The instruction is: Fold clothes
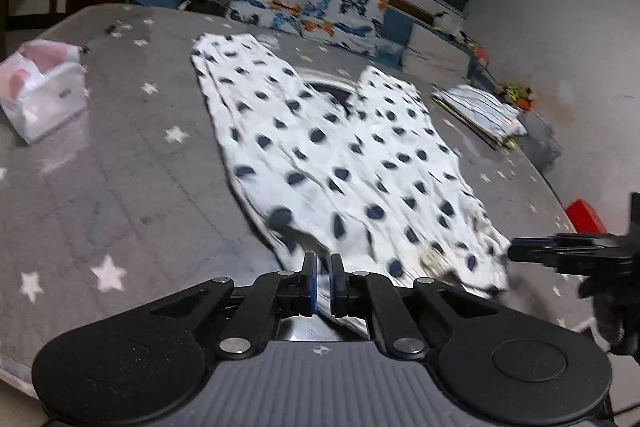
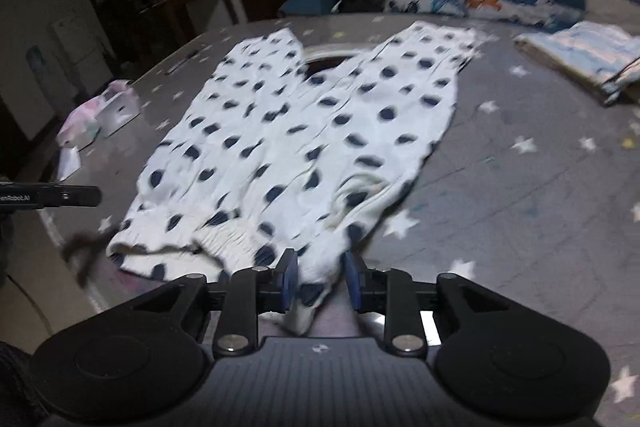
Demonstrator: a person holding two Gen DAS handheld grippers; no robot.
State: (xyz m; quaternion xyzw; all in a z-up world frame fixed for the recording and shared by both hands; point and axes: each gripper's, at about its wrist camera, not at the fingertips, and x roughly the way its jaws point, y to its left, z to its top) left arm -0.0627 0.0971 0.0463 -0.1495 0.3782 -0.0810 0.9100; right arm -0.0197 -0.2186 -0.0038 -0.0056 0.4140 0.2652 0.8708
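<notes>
White trousers with dark spots lie flat on a grey bedcover printed with stars, legs pointing away from me. My left gripper is shut on the near waistband edge, with thin cloth pinched between its blue pads. In the right wrist view the trousers bunch up into my right gripper, whose pads sit on either side of a thick fold at the waistband and press on it. The right gripper also shows from the side at the waist's right corner. The left gripper pokes in from the left edge.
A white paper bag sits on the bed at the left. Folded striped fabric lies at the right, near the wall. A butterfly-print pillow and dark clothes are at the far end. A red object lies beyond the bed's right edge.
</notes>
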